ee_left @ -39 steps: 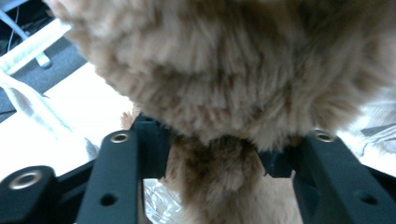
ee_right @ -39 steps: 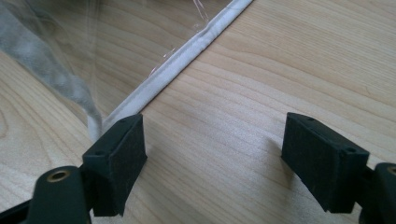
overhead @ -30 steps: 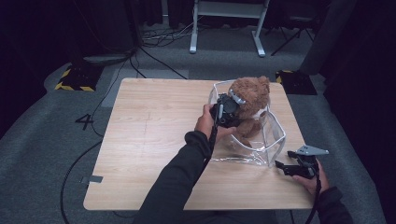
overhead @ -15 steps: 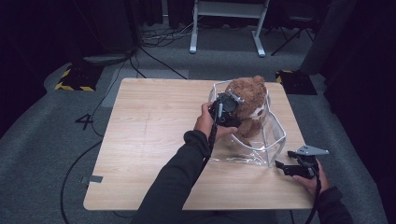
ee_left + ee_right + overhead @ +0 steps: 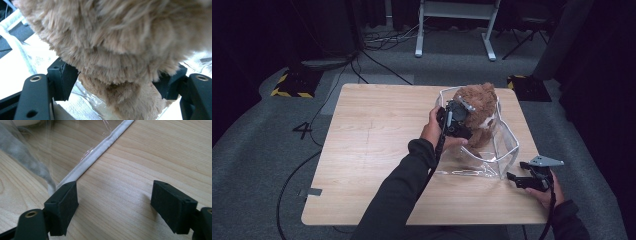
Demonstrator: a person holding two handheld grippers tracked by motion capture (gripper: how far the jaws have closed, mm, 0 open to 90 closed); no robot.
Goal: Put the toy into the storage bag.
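Reaching into a clear bag (image 5: 507, 145) on the counter (image 5: 377, 140) to let go of a soft brown bear (image 5: 479, 107).

Sitting upright inside the bag, that bear, at the far right part of the counter, head poking up over the bag's rim.

Left claw (image 5: 457, 117) pressed right up against the bear, on its left side in the high view. Seen along the left claw (image 5: 117, 80): fur right there in front and above, between the two black jaws. Jaws just been opening, now more than halfway wide. Fur brushing both pads, but no real squeeze to see any more. Looks like a let-go, not a grab.

Right claw (image 5: 517, 180) down low at the near right corner of the counter, just beside the bag's near end, well apart from the bear. Seen along the right claw (image 5: 115, 202): jaws wide apart, nothing between them but bare wood, with the bag's white edge (image 5: 100, 155) near the left jaw.

So: bear straight ahead of the left claw and touching it. Left hand much nearer than the right. Next, most likely, pulling the left claw back toward the near side, out of the bag, without dragging the bear along.

Counting up: one bear, one clear bag, one counter, two claws.
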